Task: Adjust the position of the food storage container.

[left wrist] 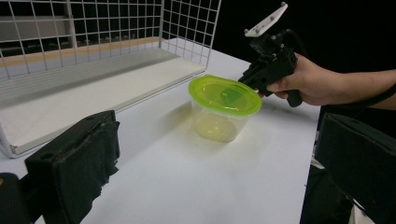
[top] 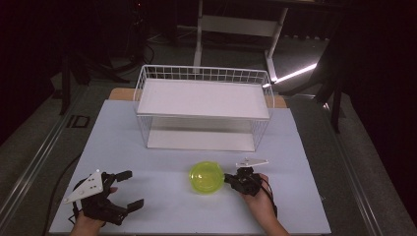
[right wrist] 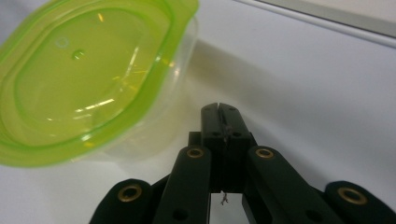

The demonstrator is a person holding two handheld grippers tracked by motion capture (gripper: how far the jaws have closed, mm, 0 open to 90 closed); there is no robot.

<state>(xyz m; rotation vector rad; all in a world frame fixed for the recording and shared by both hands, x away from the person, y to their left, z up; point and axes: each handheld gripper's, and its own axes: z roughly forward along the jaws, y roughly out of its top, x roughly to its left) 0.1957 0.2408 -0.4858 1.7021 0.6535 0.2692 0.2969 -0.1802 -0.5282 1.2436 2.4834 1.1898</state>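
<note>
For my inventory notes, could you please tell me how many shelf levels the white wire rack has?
2: the upper shelf sits at the top of the wire rack, and the lower shelf lies at its base on the table, behind the green-lidded container.

Container (right wrist: 88, 84) cut off at left/top edge in right gripper view; its base hidden under lid.

container (top: 206, 177) before rack (top: 203, 101), on table (top: 162, 196)

Containers: one, a lidded green tub (top: 206, 177).
Wire racks: one, two-tiered (top: 203, 108).
Hand-held grippers: two, left (top: 129, 189) and right (top: 227, 178).
Desks: one (top: 295, 196).
</note>
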